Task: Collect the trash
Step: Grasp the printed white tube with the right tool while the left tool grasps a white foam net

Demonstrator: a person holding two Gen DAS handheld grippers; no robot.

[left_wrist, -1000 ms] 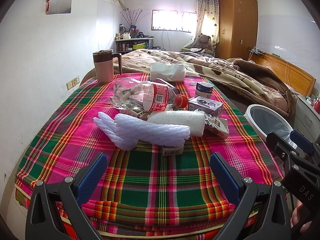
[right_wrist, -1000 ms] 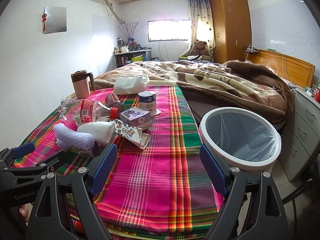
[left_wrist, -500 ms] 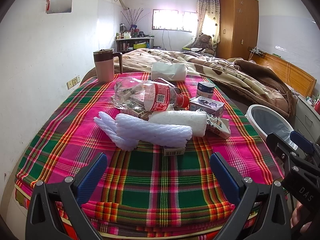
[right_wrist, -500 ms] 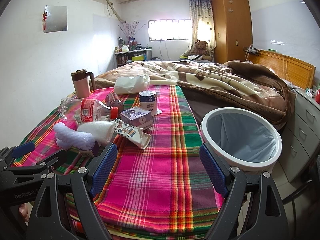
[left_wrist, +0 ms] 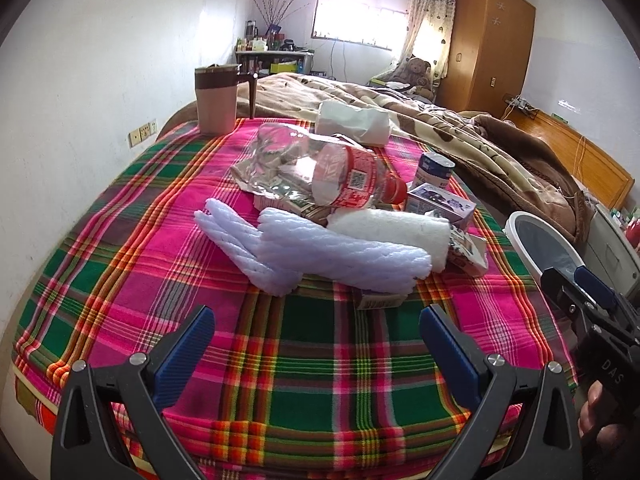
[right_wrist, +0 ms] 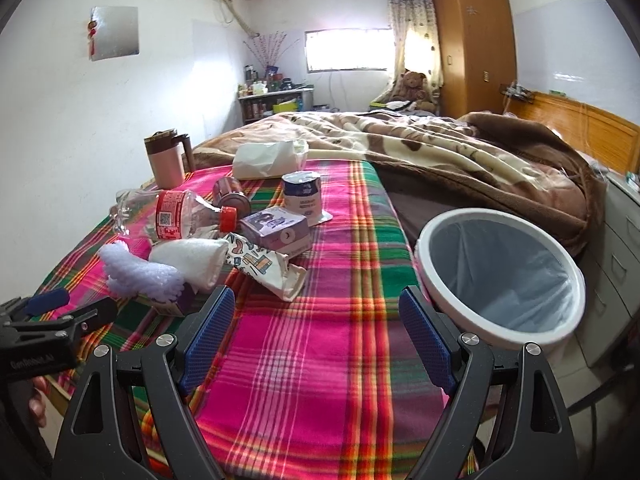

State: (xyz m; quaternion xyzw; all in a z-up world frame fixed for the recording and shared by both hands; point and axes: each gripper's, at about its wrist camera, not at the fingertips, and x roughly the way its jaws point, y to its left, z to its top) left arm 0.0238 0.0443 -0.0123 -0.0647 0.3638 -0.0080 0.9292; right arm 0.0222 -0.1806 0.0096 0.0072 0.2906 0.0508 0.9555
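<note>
Nothing appears collected yet: the white round plastic-lined bin (right_wrist: 500, 276), just beyond the right gripper's (right_wrist: 316, 334) right finger, is seen empty, and the litter is heaped on the plaid cloth ahead of the left gripper (left_wrist: 316, 344). Both grippers are spread wide, holding nothing. The crushed clear plastic bottle with red label (left_wrist: 320, 168) is laid flat, its long axis crosswise, its cap pointed rightward.
</note>
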